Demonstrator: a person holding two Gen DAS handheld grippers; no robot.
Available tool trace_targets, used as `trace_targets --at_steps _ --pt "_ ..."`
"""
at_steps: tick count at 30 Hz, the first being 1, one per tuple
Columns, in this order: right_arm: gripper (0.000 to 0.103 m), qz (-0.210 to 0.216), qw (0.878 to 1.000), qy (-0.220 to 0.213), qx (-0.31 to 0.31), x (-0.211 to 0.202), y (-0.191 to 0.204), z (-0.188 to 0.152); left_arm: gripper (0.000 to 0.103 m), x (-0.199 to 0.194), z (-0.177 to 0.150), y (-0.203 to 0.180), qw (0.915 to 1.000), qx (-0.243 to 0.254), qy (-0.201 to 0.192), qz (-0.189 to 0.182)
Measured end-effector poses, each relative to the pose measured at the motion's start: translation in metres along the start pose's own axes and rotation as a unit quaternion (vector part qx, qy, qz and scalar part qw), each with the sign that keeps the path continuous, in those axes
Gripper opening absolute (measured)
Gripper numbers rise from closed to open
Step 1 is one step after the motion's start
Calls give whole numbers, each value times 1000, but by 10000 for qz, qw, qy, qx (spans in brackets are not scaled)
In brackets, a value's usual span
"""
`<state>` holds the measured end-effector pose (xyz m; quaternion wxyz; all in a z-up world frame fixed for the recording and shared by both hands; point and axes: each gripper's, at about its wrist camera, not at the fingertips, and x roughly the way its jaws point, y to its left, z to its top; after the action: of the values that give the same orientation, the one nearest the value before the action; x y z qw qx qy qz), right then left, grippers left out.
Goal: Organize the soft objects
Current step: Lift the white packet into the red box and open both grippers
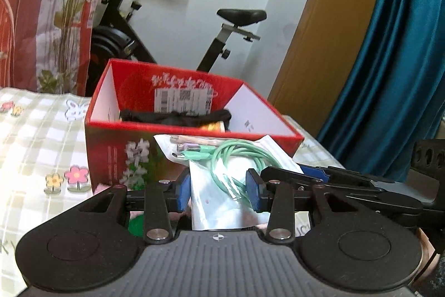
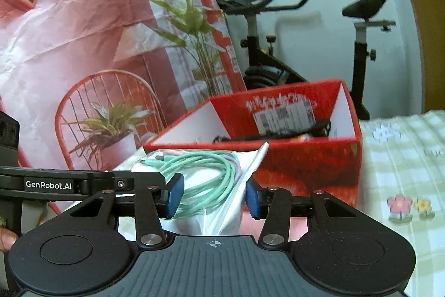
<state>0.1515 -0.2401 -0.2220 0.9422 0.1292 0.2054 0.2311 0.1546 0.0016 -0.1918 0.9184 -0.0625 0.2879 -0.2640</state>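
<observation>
While box sits beyond, cable bag between both tongs.

We're in a home, prob. a bedroom or spare rm. We see an exercise bike against the white wall, a teal curtain by a wood door frame, a checked floral bedsheet w/ a red cardboard box on it, and a printed backdrop sheet showing a chair & plants.
</observation>
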Motion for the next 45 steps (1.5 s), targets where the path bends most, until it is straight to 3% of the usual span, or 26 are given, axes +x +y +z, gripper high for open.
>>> trace_targets --at_steps 7,11,16,22,30,37,45 --pt "44 43 9998 -156 -108 8 -2 34 43 9 29 5 9999 -25 -71 -107" --pt "44 92 9999 -72 -13 28 -11 54 43 22 45 20 9995 -271 -20 -188" --pt "44 92 9999 51 -39 65 -21 70 43 46 66 35 9999 -84 52 -26" --pt "44 -8 9995 297 100 109 -37 79 43 73 80 52 9997 -90 191 144" --pt "44 -328 9962 789 154 141 -45 70 44 99 73 62 9976 -33 596 359" --pt "48 -591 9950 810 -1 136 -44 64 72 91 69 55 9946 449 629 692" --pt "53 -661 9953 661 -258 116 -34 68 75 73 74 51 9925 593 533 931"
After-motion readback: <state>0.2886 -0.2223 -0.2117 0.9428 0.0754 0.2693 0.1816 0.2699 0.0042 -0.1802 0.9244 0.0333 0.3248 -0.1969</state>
